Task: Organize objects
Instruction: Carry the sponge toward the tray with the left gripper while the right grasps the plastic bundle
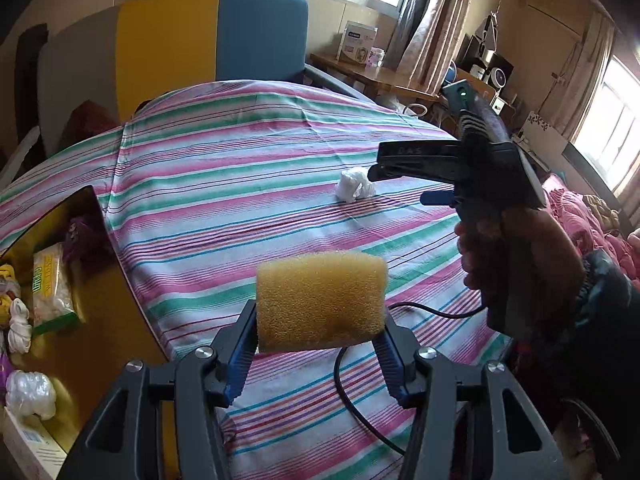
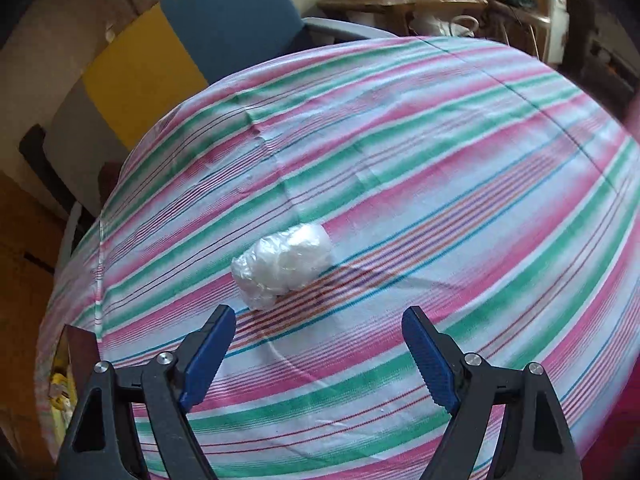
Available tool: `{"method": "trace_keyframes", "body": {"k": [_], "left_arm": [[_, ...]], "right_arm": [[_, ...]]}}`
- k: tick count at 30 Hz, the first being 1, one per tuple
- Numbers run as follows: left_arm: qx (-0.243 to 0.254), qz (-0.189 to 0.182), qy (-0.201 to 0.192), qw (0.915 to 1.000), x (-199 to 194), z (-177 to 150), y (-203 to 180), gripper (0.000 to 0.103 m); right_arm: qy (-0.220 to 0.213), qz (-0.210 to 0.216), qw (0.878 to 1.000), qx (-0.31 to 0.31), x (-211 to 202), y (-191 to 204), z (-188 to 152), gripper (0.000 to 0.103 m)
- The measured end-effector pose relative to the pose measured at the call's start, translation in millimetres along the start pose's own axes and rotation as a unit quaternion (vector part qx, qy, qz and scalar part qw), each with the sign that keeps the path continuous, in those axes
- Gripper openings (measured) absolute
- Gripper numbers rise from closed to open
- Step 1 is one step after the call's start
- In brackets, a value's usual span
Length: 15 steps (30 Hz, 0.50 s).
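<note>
Sponge first: we hold the yellow block crosswise in our left gripper, the blue pads pressed on its two short ends so that its body stands clear above the fingers. That grip keeps it off the bed, and we judge it is being carried toward the yellow bin at the left edge of the left wrist view. The bin already holds a packet of white pieces, a knotted white cloth and a ball of clear plastic, so it looks like the collecting place. A black cable trails over the sheet under the sponge.

Our right gripper has its jaws apart with nothing between them. It points down at the striped bedsheet, with a crumpled white plastic bag lying just beyond and slightly left of its fingertips, not touching them. We read this as lining up for the next pick. In the left wrist view the same gripper hangs above the bed in our right hand.

Farther off, the bag sits alone on the sheet, well apart from the bin. Beyond the bed stand a yellow and blue headboard and a wooden desk by the window.
</note>
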<state>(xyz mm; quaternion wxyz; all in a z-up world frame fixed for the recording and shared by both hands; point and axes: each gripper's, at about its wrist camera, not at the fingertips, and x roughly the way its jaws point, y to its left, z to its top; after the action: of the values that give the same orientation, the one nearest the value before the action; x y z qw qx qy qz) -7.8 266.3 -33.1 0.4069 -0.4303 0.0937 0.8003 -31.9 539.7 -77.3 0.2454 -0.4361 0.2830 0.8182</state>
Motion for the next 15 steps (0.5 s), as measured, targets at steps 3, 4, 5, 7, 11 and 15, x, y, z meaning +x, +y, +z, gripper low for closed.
{"method": "trace_keyframes", "body": {"k": [3, 4, 5, 7, 11, 15], "left_arm": [[-0.009, -0.004, -0.004, 0.9999, -10, -2, 6, 0.055], [-0.01, -0.002, -0.006, 0.9999, -12, -3, 7, 0.055], [-0.011, 0.0, -0.009, 0.9999, -16, -4, 9, 0.055], [-0.015, 0.01, -0.015, 0.9997, -22, -3, 14, 0.055], [-0.018, 0.039, -0.031, 0.9986, -31, -1, 20, 0.055], [-0.023, 0.057, -0.035, 0.9975, -32, 0, 23, 0.055]], "right_arm": [[0.002, -0.034, 0.999, -0.035, 17, 10, 12, 0.086], [-0.001, -0.046, 0.998, -0.042, 23, 12, 16, 0.086], [-0.006, -0.054, 0.997, -0.048, 29, 12, 19, 0.085], [-0.019, -0.059, 0.996, -0.067, 32, 12, 16, 0.085], [-0.031, -0.05, 0.994, -0.092, 40, 18, 18, 0.082], [-0.027, -0.031, 0.992, -0.122, 41, 28, 17, 0.044]]}}
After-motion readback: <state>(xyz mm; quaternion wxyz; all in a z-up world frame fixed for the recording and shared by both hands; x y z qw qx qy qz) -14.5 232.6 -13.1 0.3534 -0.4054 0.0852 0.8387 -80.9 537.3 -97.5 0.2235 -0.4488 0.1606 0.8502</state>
